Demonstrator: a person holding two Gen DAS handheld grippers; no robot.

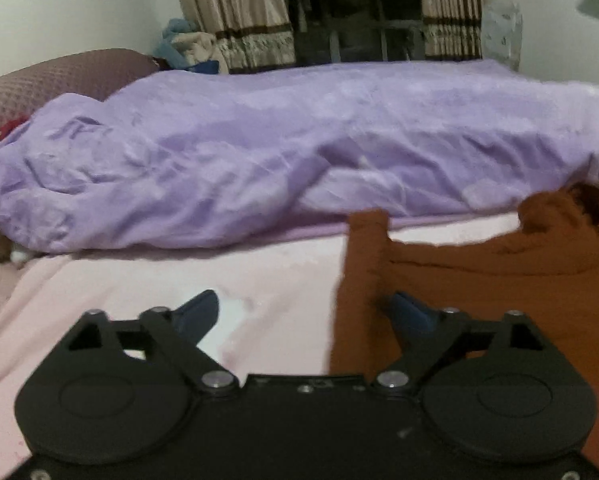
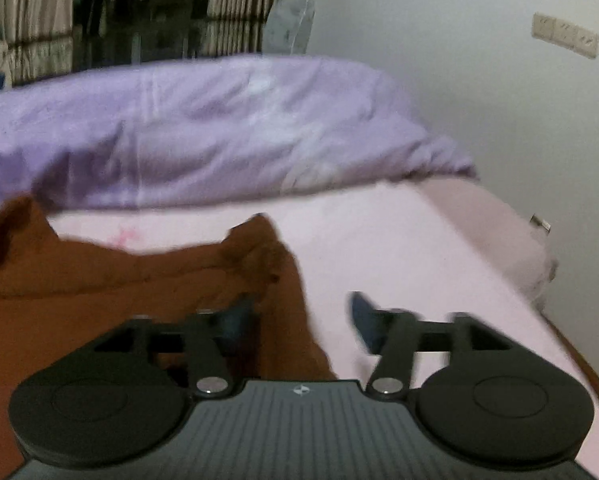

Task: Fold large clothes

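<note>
A rust-brown garment (image 1: 499,280) lies spread flat on the pink bed sheet (image 1: 179,280). In the left wrist view its left edge runs between the fingers of my left gripper (image 1: 307,314), which stands open just above it; the right finger (image 1: 413,312) is over the cloth and the left finger over bare sheet. In the right wrist view the garment (image 2: 99,280) fills the lower left, and its right edge passes between the fingers of my right gripper (image 2: 299,320), also open. Neither gripper pinches the cloth. The garment's near part is hidden by the gripper bodies.
A bunched lilac duvet (image 1: 259,140) lies across the bed behind the garment. A maroon pillow (image 1: 39,84) sits at far left. The bed's right edge (image 2: 539,300) meets a white wall. Curtains (image 1: 235,8) and hanging clothes stand beyond the bed.
</note>
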